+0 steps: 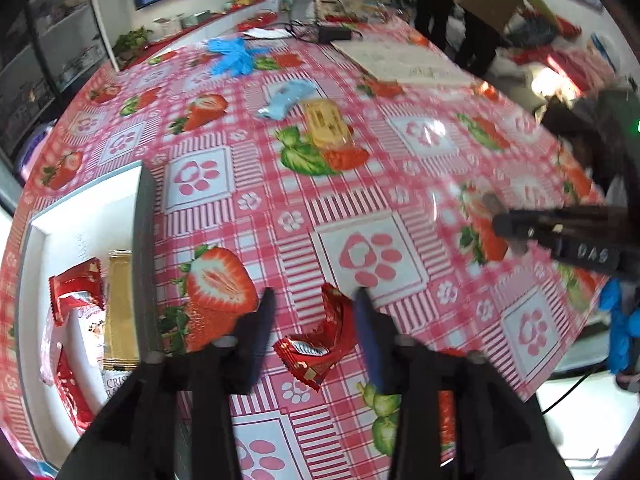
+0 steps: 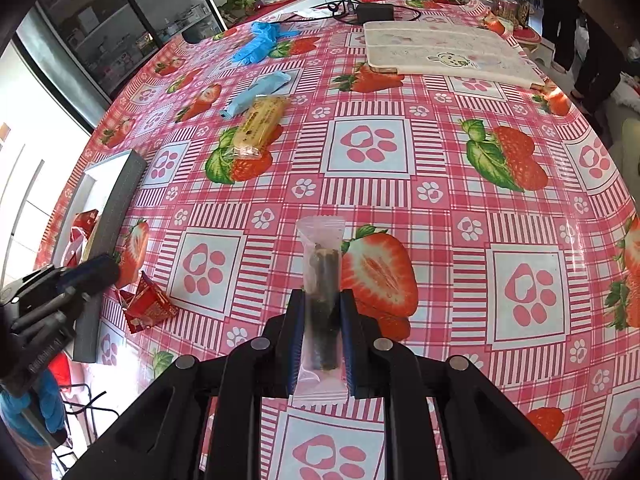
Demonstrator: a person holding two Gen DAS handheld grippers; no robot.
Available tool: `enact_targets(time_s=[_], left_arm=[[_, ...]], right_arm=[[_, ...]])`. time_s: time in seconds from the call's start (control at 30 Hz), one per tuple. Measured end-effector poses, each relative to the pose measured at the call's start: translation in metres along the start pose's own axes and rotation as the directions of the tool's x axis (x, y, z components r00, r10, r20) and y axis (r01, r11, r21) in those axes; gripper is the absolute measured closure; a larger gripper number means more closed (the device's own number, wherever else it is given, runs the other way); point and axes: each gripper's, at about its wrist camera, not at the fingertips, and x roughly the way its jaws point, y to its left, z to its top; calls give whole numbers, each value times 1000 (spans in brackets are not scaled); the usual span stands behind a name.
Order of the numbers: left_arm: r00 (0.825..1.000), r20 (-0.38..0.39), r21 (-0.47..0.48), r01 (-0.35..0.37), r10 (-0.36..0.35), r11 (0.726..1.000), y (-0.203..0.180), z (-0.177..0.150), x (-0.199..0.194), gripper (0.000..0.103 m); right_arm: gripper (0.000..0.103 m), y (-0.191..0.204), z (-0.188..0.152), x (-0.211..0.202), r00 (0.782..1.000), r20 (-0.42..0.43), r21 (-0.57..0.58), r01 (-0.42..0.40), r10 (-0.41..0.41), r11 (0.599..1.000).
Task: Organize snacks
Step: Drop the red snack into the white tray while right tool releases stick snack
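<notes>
On the strawberry tablecloth (image 2: 440, 168), the white box (image 1: 100, 200) at the left edge is already filled w/ approx. four packs. Three packs are left out: yellow biscuit pack (image 2: 260, 126), blue pack (image 2: 256, 92), red wrapper (image 1: 320, 344) between the wide-open left gripper (image 1: 316, 300). A clear pack w/ a dark stick (image 2: 322, 280) is held tight by the right gripper (image 2: 320, 296).

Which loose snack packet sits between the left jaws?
The crumpled red packet, lying between the open left jaws; the yellow and light-blue packets lie farther up the table.
</notes>
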Motion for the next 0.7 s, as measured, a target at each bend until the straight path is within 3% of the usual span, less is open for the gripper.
enact_targets(time_s=[0.1, 0.23, 0.33, 0.37, 0.47, 0.7], left_arm=[[998, -4, 75, -54, 55, 996, -13, -9, 10, 39], [998, -49, 60, -33, 36, 998, -12, -18, 28, 39], [999, -45, 41, 8, -7, 999, -12, -18, 28, 73], [999, -46, 46, -10, 12, 999, -13, -18, 27, 78], [997, -46, 59, -65, 68, 996, -18, -17, 26, 78], [997, -36, 4, -61, 61, 998, -10, -15, 21, 78]], right_arm=[[84, 1, -5, 0, 1000, -3, 3, -6, 6, 1000], [84, -2, -10, 1, 1000, -10, 5, -11, 11, 1000], [84, -4, -11, 1, 1000, -9, 13, -16, 16, 1000], [84, -5, -11, 1, 1000, -7, 14, -17, 17, 1000], [84, -6, -10, 0, 1000, -2, 20, -22, 22, 1000], [84, -4, -8, -4, 1000, 9, 15, -30, 30, 999]])
